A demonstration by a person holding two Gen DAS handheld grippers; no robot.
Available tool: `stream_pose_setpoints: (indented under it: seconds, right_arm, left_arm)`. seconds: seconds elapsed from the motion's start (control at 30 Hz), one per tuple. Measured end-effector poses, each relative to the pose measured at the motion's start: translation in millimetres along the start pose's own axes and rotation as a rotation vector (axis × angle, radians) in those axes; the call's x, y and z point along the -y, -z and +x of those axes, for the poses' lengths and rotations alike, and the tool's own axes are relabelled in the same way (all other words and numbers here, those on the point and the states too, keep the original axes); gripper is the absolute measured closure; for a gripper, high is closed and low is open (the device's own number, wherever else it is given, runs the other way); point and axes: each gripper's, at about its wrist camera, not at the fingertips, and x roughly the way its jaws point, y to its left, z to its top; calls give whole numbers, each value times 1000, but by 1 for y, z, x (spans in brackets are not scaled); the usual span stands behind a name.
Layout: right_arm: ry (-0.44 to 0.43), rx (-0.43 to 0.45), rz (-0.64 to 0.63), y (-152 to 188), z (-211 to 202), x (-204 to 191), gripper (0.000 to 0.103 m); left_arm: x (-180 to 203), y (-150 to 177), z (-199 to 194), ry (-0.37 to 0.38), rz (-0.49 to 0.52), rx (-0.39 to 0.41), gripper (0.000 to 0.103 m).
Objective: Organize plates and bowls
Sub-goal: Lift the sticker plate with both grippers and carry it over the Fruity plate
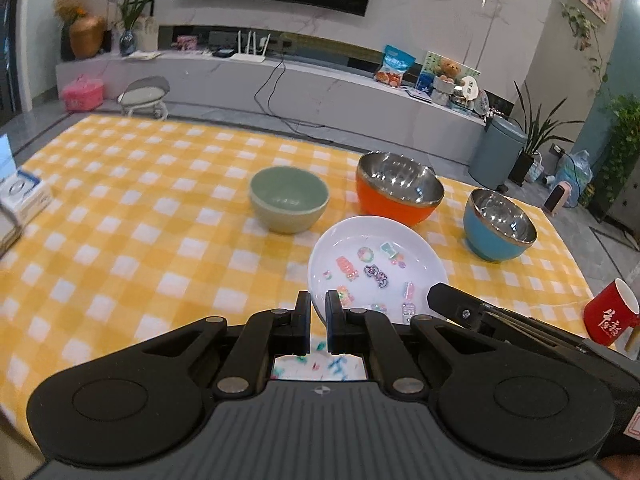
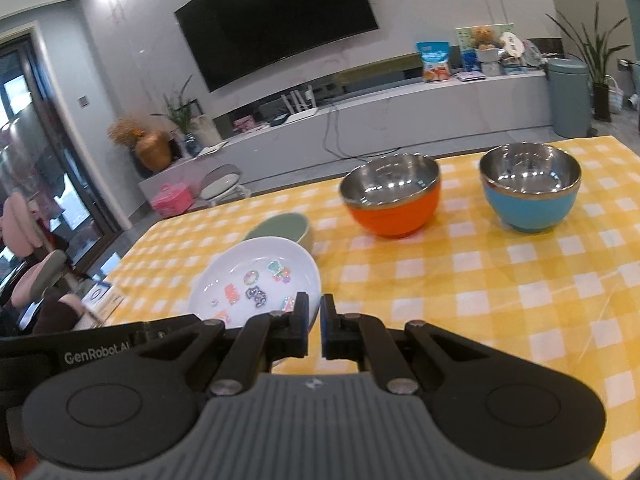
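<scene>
A white plate with coloured stickers is held tilted above the yellow checked table. My left gripper is shut on its near rim. My right gripper is shut on the plate's right rim; the plate also shows in the right wrist view. A green ceramic bowl stands behind the plate, and shows partly hidden in the right view. An orange steel-lined bowl and a blue steel-lined bowl stand to the right. The right gripper's body shows in the left view.
A red mug stands at the table's right edge. A white box lies at the left edge. Beyond the table are a TV bench, a grey bin and potted plants. The left gripper's body shows at left.
</scene>
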Motion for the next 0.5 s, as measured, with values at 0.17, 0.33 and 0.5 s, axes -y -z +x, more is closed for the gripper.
stream_pose_setpoints:
  seconds: [0.17,0.33,0.5]
  right_arm:
    - [-36,-20,0,18,-15,-4,100]
    - [-56,-68,1,34,-17,-7,100]
    - [-58,-153,11,48,-2,-12,100]
  left_arm:
    - [-11,19,-8,4,-17,-22,97]
    - [-26,35,-8,-5,-43,-60,97]
    - [-40,46,1,-18,-74,-104,98]
